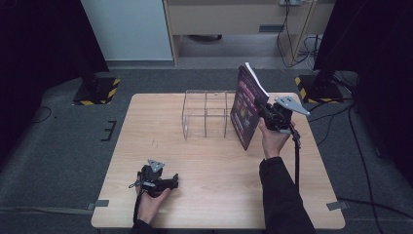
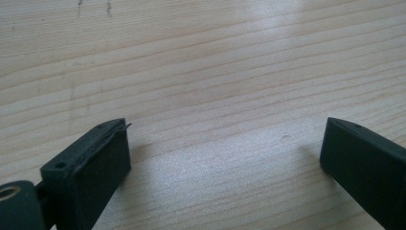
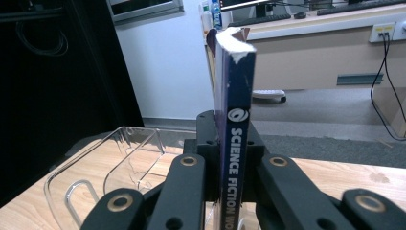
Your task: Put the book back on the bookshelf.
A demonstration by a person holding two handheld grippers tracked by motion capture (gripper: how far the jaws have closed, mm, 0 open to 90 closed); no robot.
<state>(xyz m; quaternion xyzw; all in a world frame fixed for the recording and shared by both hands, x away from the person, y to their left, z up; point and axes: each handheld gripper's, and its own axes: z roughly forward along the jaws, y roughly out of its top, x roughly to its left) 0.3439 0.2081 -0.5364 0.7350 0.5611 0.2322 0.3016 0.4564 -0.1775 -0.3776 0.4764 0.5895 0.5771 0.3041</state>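
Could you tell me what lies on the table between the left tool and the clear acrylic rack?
Nothing: in the high view, bare wooden tabletop separates the left tool from the clear acrylic rack.

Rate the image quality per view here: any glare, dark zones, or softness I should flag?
High view: both side margins fall to near black, while the table is evenly lit. Left gripper view: broad glare whitens the wood between the open left gripper; jaws soft. Right gripper view: book spine lettering legible, left background dark, clear rack faint.
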